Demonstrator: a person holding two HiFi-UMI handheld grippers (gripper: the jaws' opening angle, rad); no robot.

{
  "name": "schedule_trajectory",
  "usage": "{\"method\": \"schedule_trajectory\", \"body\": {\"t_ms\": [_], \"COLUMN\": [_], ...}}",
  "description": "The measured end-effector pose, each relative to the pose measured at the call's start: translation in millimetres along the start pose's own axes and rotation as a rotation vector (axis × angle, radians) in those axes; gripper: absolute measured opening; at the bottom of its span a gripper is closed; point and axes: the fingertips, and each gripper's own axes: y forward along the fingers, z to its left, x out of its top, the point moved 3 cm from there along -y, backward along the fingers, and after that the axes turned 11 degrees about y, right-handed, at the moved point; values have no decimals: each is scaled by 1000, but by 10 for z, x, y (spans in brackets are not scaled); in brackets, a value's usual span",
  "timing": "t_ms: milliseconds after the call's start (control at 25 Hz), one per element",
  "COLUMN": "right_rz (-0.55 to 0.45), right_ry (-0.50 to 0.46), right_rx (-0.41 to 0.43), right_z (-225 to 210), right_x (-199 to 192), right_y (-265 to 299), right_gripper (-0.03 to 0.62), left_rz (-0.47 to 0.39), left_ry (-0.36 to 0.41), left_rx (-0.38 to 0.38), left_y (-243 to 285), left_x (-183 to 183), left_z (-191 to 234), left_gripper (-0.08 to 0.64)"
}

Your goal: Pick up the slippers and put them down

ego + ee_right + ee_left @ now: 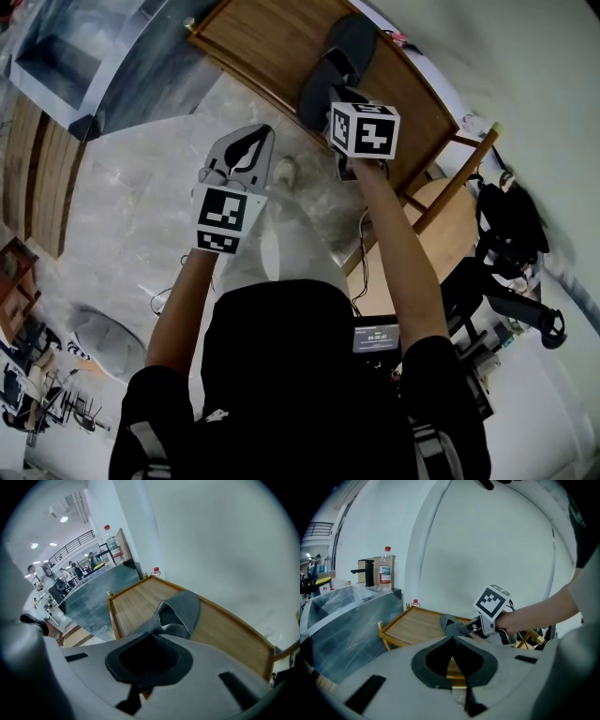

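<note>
A dark grey slipper (339, 58) lies on the wooden table (253, 42) at the top of the head view. My right gripper (336, 101) reaches onto its near end, under its marker cube (364, 129). In the right gripper view the jaws (154, 632) are pinched on the slipper's (183, 609) heel edge. The left gripper view shows the same slipper (449, 622) with the right gripper (462, 629) on it. My left gripper (265, 133) hovers over the floor beside the table, its tips (451, 640) together with nothing between them.
The table has a raised wooden rim (112, 616). A grey counter (351, 616) with a water bottle (385, 573) stands to its left. At the right are a wooden chair (450, 211) and a black bag (511, 220). The person's shoe (284, 172) rests on the marbled floor.
</note>
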Motion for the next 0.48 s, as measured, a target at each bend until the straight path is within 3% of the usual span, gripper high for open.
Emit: {"method": "schedule_trajectory", "body": {"t_ms": [480], "right_rz": [-61], "right_ry": [-61], "right_rx": [-5], "right_z": [77], "right_x": [-37], "right_y": [-356], "right_gripper": [5], "left_rz": [-25], "left_ry": [8], "left_rx": [-29], "left_y": [-142], "left_x": [146], "left_z": [-99], "left_gripper": [5]}}
